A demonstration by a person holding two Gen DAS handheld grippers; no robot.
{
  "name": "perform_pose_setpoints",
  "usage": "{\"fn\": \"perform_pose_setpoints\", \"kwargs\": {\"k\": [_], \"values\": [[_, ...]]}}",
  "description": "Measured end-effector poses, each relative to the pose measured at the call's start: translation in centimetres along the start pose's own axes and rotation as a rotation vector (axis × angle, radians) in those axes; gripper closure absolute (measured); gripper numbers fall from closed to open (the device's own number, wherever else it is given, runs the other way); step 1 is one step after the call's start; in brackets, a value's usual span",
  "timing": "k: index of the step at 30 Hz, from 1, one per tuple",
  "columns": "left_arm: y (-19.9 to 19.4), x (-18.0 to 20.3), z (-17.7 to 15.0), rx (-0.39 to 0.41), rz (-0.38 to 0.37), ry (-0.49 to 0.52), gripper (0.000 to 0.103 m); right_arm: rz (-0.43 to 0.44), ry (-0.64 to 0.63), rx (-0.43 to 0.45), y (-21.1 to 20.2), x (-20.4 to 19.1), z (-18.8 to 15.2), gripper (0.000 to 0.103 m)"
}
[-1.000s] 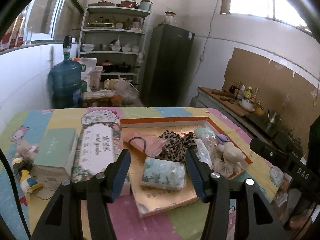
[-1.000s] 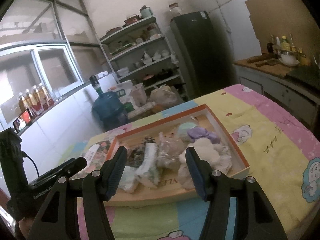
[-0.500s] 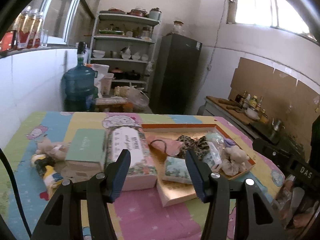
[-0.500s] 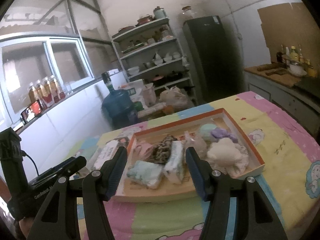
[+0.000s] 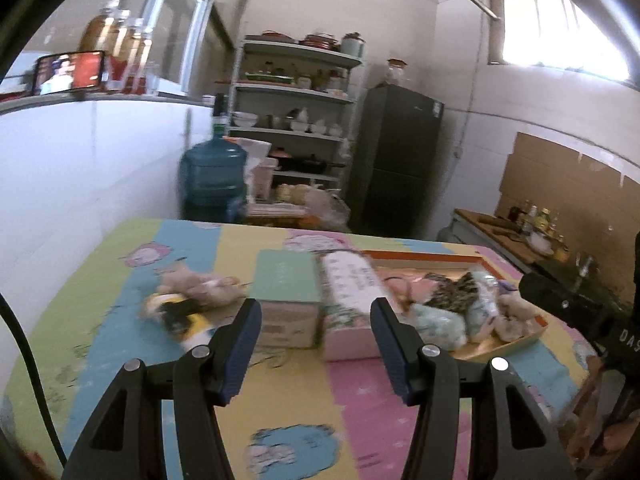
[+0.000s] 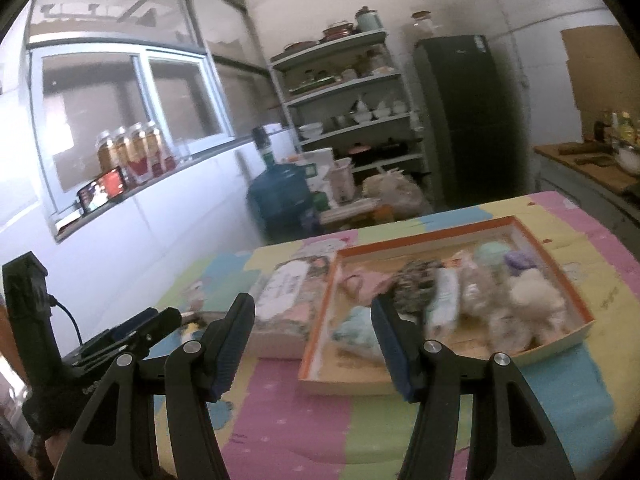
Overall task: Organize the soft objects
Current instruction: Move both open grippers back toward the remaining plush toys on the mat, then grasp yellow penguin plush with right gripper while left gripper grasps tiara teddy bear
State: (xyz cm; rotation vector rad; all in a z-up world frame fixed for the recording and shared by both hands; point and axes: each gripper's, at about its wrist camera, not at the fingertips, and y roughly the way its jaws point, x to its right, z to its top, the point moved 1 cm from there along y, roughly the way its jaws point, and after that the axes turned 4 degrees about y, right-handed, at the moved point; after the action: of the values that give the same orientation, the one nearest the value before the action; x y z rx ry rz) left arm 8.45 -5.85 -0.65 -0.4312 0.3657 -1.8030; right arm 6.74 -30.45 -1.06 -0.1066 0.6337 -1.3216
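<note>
Pastel stripes of yellow, pink, blue and green cover the surface (image 5: 276,396), with cartoon prints on the cloth. An orange-rimmed tray (image 6: 548,258) lies on it, and most of the soft things are inside: a pink pouch (image 6: 370,282), a leopard-print cloth (image 6: 414,282), a pale green packet (image 6: 356,332), a white packet (image 6: 444,300) standing on its edge, a cream plush (image 6: 532,304) and, behind it, a purple piece (image 6: 518,260) and a mint one (image 6: 492,254). The pictures are blurred, so finer details I cannot tell.

Just beside the tray, on its left side, lies a tissue pack (image 5: 352,280) with a floral print, and next to it a green box (image 5: 286,280); the two seem to touch. Further left, outside the tray, a beige plush (image 5: 196,284) lies on the cloth, with a yellow and black toy (image 5: 180,316) just in front of it.

The left tool (image 5: 316,344) hovers above the surface with its jaws parted and nothing between them; the green box and the tissue pack show through the gap, well apart from the pads. The right tool (image 6: 312,344) is also partly open and empty, and it points toward the left edge of the tray. In the right wrist view, the left tool appears at the lower left.

Behind the surface stand a blue water jug (image 5: 212,176), a shelf (image 5: 296,92) with dishes and a dark fridge (image 5: 400,160).
</note>
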Motion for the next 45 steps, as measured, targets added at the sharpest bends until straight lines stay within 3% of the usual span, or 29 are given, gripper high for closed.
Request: {"fn": "perform_pose_setpoints", "kwargs": {"k": [25,34,37,45], "values": [[-3.6,-11.9,-3.9,-0.008,0.134,-0.056,0.046,0.173,-0.085,-0.203,8.4,-11.5,-4.5,0.04],[-3.8,-15.6,-4.7,-0.006,0.175,-0.1,0.046,0.26,-0.185,-0.319,14.9,-17.2,-5.0,0.04],[-3.8,-16.6,-5.0,-0.004,0.179,-0.117,0.046,0.262,-0.236,-0.352,17.3,-18.9,-5.1,0.04],[-3.6,-18.5,-5.8,-0.022,0.183,-0.131,0.046,0.164,-0.354,-0.428,23.3,-21.0,-6.3,0.041]]}}
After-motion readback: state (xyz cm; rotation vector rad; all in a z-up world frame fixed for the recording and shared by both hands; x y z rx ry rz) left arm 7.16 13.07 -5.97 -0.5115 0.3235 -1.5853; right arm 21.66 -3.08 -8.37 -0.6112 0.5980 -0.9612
